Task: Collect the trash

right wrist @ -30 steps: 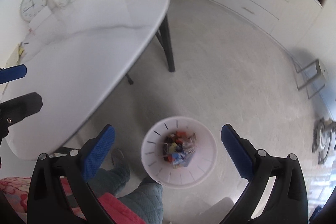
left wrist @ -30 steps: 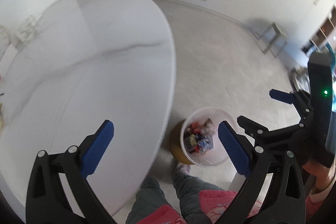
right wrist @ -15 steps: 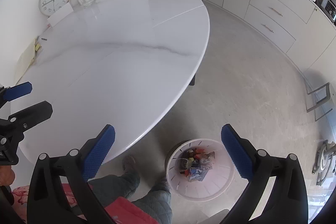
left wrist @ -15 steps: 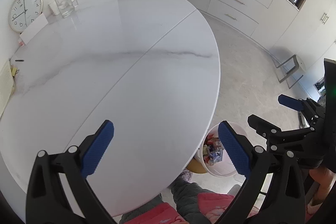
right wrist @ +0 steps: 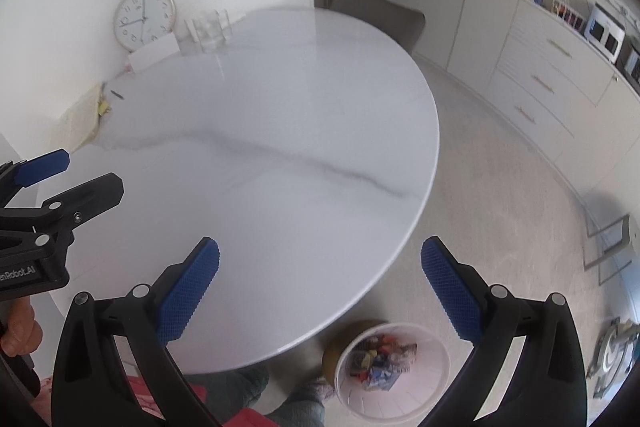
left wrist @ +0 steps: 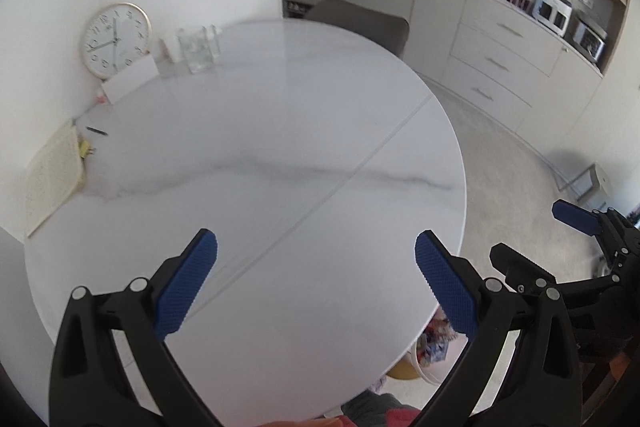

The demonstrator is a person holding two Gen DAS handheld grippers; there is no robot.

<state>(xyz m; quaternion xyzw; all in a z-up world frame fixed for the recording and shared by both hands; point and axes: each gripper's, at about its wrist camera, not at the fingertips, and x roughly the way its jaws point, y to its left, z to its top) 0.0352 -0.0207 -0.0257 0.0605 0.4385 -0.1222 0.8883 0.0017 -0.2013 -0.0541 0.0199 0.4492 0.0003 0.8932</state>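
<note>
A white trash bin [right wrist: 430, 393] holding several colourful wrappers [right wrist: 380, 359] stands on the floor by the near right edge of the round white marble table [right wrist: 280, 147]. In the left wrist view only a sliver of the bin [left wrist: 424, 373] shows past the table edge [left wrist: 460, 211]. My left gripper [left wrist: 316, 283] is open and empty above the table. My right gripper [right wrist: 320, 287] is open and empty, over the table edge and the bin. Each gripper shows in the other's view: the right gripper [left wrist: 540, 239] and the left gripper [right wrist: 76, 175].
At the far left of the table stand a clock [left wrist: 115, 39], a white card [left wrist: 130, 83], glass tumblers [left wrist: 198, 49], a pen [left wrist: 97, 131] and a cream mat [left wrist: 54, 179]. A grey chair [left wrist: 360, 23] stands behind the table. Cabinets [left wrist: 508, 67] line the right wall.
Both grippers have tilted up and away from the bin toward the table. The bin has slid to the lower edge of both views. Both stay open and empty.
</note>
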